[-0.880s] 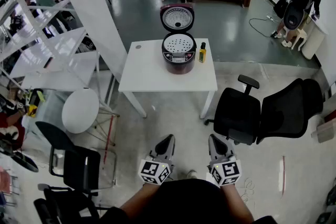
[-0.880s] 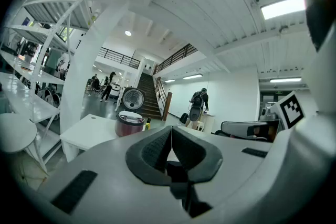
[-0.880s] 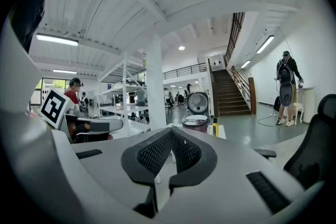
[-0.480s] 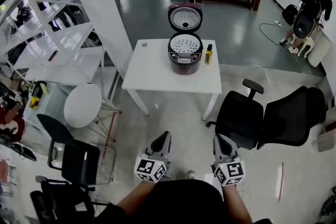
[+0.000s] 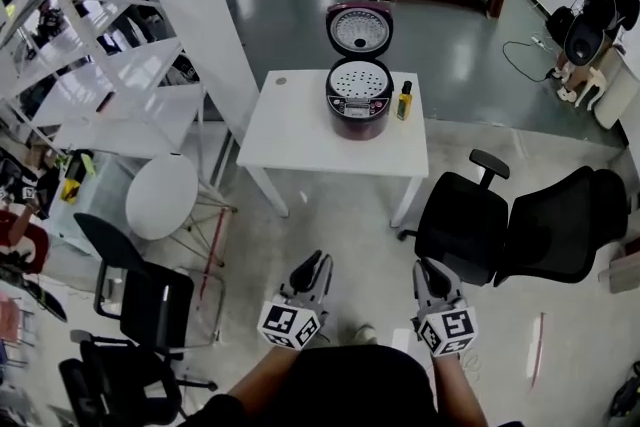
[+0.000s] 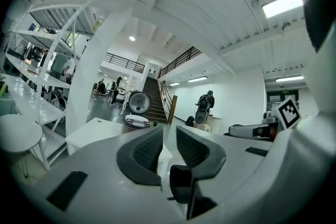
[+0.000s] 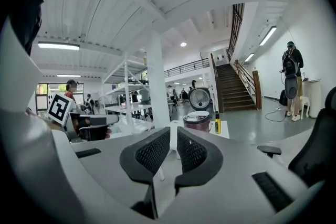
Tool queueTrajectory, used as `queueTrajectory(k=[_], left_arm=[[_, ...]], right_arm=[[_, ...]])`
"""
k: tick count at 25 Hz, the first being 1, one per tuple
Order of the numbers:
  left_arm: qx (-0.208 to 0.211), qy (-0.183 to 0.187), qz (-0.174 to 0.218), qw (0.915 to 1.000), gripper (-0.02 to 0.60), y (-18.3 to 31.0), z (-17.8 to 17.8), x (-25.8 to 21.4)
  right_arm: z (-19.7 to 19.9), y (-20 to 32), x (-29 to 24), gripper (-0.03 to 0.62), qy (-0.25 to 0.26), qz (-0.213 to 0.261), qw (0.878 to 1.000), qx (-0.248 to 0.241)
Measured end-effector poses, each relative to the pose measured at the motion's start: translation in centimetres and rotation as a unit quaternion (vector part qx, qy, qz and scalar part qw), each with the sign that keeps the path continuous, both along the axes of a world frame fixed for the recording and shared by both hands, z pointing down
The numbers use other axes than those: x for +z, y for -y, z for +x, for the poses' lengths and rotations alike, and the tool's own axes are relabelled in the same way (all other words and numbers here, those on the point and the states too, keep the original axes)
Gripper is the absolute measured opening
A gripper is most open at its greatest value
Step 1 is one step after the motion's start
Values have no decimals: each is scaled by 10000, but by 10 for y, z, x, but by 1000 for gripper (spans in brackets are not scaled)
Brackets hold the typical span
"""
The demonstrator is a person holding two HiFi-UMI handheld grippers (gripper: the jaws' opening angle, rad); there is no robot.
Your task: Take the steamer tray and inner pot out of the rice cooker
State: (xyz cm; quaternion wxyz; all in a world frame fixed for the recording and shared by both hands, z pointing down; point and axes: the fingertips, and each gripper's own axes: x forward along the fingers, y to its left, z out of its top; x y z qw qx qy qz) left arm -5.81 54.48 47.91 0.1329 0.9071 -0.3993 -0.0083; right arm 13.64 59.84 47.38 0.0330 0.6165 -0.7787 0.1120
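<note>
Bare floor (image 5: pixel 335 215) lies open straight ahead to the white counter (image 5: pixel 295 130), flanked by black office chairs (image 5: pixel 465 225) at right and a round table (image 5: pixel 160 197) at left. The counter's near half is free. A yellow bottle (image 5: pixel 405 101) stands just beside the rice cooker (image 5: pixel 358 110) on its right, and the raised lid (image 5: pixel 359 28) blocks its far side.

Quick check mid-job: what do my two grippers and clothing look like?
Both the left gripper and right gripper have light grey bodies, dark ribbed pads and a white cube with black square markers. No cables show. The person's top is black.
</note>
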Motion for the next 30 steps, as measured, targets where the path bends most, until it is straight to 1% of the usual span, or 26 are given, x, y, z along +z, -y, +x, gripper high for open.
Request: queueTrajectory(k=[1,2,3,4,5,7,8,10,12,15,17,20,22,26,28,30], left_arm=[[-54,-5,-44,10000,84,2,-3,2],[-110,-43,-89,9999,112,4,-5,5],[-164,-95,-125,9997,128,6,-8,7],[-202,-134,-151,9996,172,8,-11,9],[-210,-154,-179,9995,197,9,-12,11],[-147,-150,-261,9994,232,11,-13,16],[-103,-123,-295,9994,236,11,-13,19],[-69,-64,-317,9995,258,11,-12,21],[-68,-57,-350,9993,260,11,-9,22],[-19,-18,-380,9993,262,7,1,23],[-48,-21,-410,9991,262,7,6,24],[-136,-202,-577,9980,262,8,9,20],[-126,-224,-588,9979,262,11,12,15],[-69,-36,-439,9990,262,36,8,16],[-100,-108,-453,9989,262,56,6,20],[-120,-280,-479,9984,262,81,6,21]], right_arm=[[5,0,1,34,33,-7,9999,114],[12,-1,3,168,93,-23,9996,269],[19,-2,6,207,151,-51,9990,424],[26,-3,8,219,173,-80,9983,553],[32,-4,10,229,152,-101,9978,645],[40,-5,13,233,61,-138,9971,740],[42,-6,16,237,8,-168,9970,753],[44,-6,22,239,-54,-280,9974,657],[42,-4,30,239,17,-414,9980,468],[40,-3,34,239,127,-457,9986,243],[35,0,36,239,215,-501,9985,-13],[29,7,42,239,282,-523,9979,-271],[27,16,42,239,282,-488,9978,-356],[22,41,44,239,351,-445,9977,-379],[22,55,49,239,316,-523,9975,-346],[24,72,56,239,297,-628,9972,-275]])
